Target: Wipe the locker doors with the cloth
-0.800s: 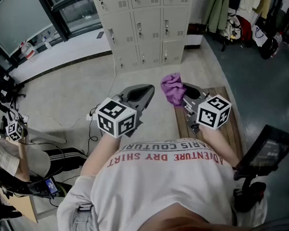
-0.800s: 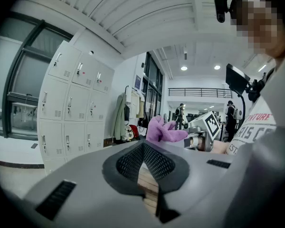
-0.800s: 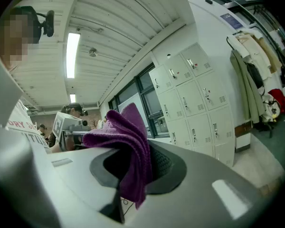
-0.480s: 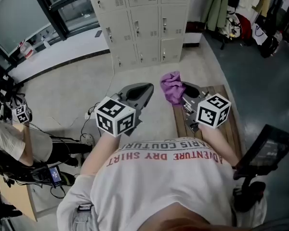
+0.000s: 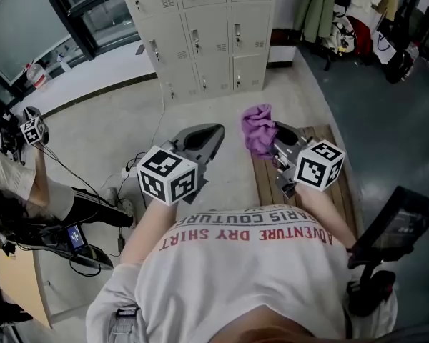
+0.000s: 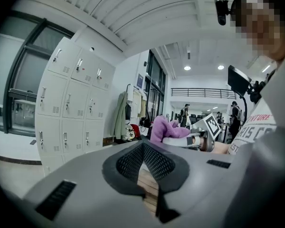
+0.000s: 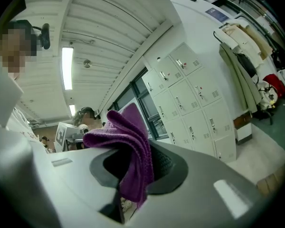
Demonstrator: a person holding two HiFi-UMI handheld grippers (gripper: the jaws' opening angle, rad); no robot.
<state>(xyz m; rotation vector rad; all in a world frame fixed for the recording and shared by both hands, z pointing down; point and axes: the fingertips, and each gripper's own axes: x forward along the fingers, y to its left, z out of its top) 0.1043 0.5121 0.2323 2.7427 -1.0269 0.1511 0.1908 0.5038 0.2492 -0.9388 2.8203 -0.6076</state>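
A bank of pale grey lockers [image 5: 200, 27] stands against the far wall, some way off across the floor; it also shows in both gripper views [image 6: 71, 103] [image 7: 194, 103]. My right gripper [image 5: 268, 138] is shut on a crumpled purple cloth [image 5: 257, 128], which bunches up over its jaws [image 7: 128, 146]. My left gripper [image 5: 211, 136] is held level beside it, shut with nothing in it [image 6: 142, 148]. Both point toward the lockers from well short of them.
A low wooden bench [image 5: 339, 184] lies under my right arm. A seated person [image 5: 14, 184] with cables and gear is at the left. Coats and bags [image 5: 343, 13] hang right of the lockers. A dark stand with a screen [image 5: 397, 224] is at lower right.
The lockers have shifted slightly in the head view as I moved. The person at left raised an arm holding a marker cube. Both grippers keep their hold and pose.
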